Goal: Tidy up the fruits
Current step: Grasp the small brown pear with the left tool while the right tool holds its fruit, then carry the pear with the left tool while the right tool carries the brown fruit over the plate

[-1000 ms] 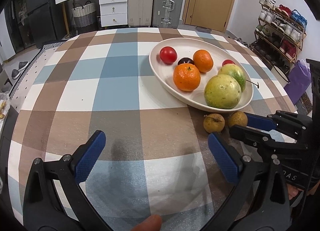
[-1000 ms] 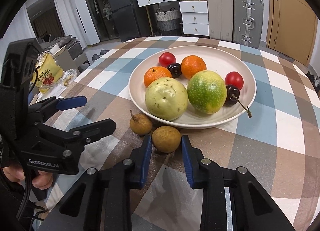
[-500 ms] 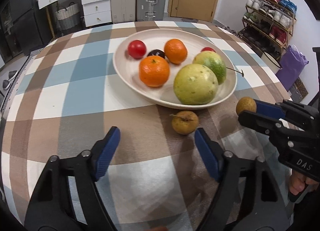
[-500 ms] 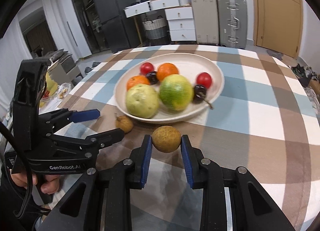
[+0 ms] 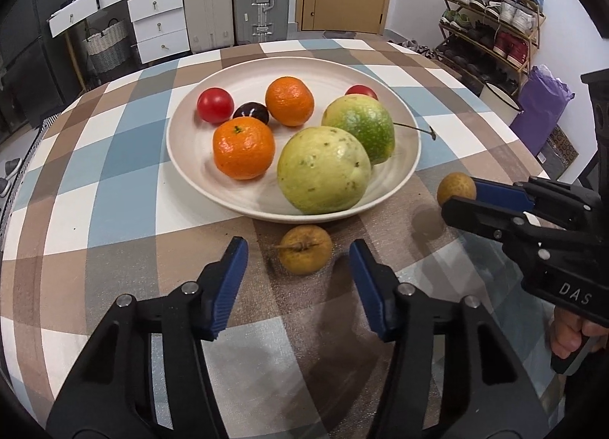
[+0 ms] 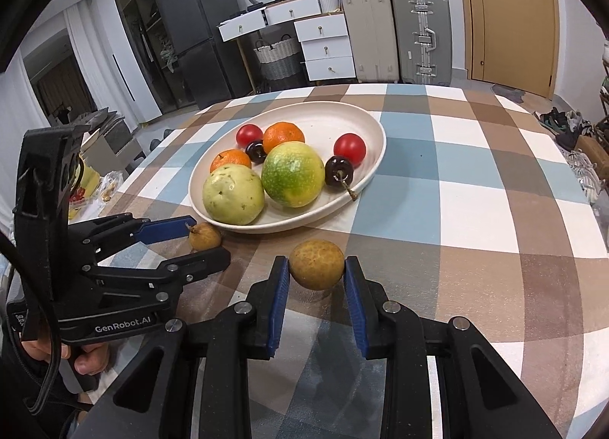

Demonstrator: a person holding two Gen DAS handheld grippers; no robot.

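A cream plate (image 5: 190, 157) (image 6: 365, 123) on the checked tablecloth holds two oranges, two red tomatoes, dark cherries, a yellow guava (image 5: 323, 168) and a green guava (image 5: 359, 126). My right gripper (image 6: 314, 271) is shut on a brown longan (image 6: 316, 264) and holds it above the cloth, right of the plate's near edge; it also shows in the left wrist view (image 5: 456, 187). A second longan with a stem (image 5: 304, 248) (image 6: 204, 235) lies on the cloth at the plate's near rim. My left gripper (image 5: 298, 260) is open, its jaws on either side of this longan.
The round table's edge curves close on all sides. Suitcases (image 6: 418, 35), white drawers and a wicker basket stand behind it. A shoe rack (image 5: 491, 20) and a purple bag are off to the right. Snack packets (image 6: 91, 180) lie beyond the left edge.
My right gripper has lifted the longan off the cloth and raised it. My left gripper has moved forward and right, bringing its open jaws around the stemmed longan.
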